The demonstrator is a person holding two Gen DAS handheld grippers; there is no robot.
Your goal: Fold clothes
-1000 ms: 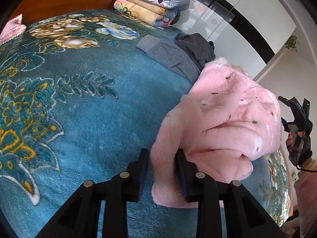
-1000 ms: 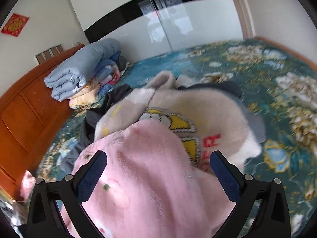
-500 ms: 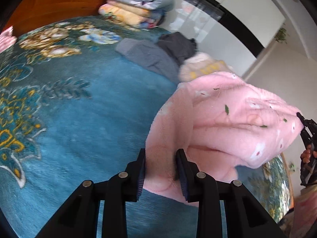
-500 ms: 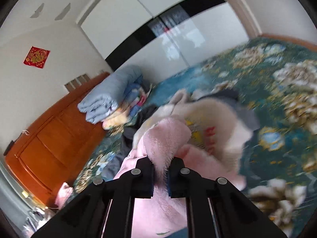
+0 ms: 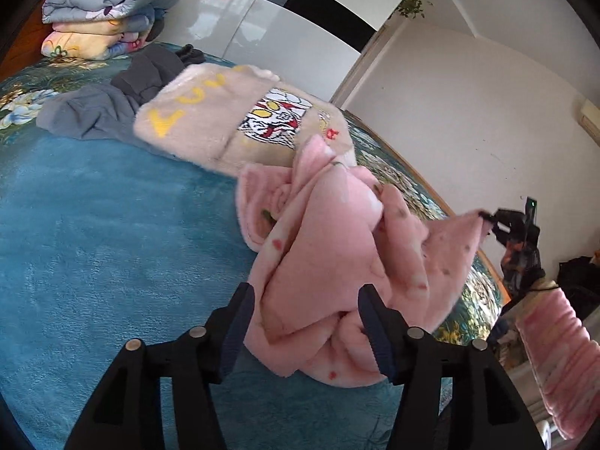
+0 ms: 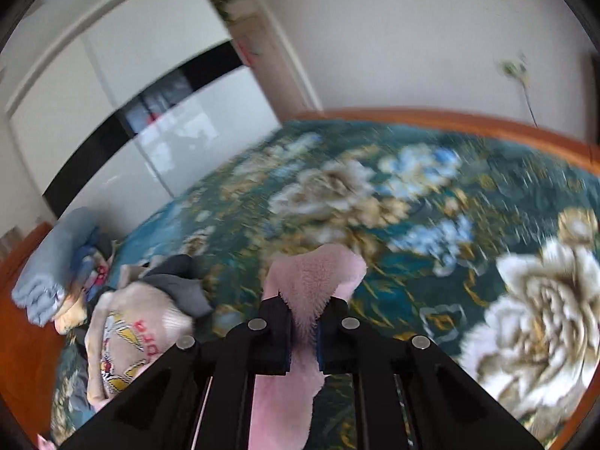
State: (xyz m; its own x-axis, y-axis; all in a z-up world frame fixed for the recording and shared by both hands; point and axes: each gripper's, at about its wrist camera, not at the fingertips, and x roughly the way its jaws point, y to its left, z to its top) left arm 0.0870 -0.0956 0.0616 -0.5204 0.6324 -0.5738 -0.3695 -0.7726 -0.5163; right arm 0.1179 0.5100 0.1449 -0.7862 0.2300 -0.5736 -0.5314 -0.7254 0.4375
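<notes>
A pink fleece garment lies bunched on the teal bed blanket. My left gripper is open, its jaws standing on either side of the garment's near folds. My right gripper is shut on a corner of the pink garment and holds it up over the bed; it also shows in the left wrist view, pulling that corner out to the right. The garment hangs stretched between the heap and the right gripper.
A beige fleece top with a cartoon print and grey clothes lie behind the pink garment. Folded quilts are stacked at the bed's far end. White wardrobe doors stand beyond. Pink cloth hangs at right.
My left gripper has opened and let go of the pink garment. My right gripper, shut on a corner, has swung away to the right and drawn that corner out.
</notes>
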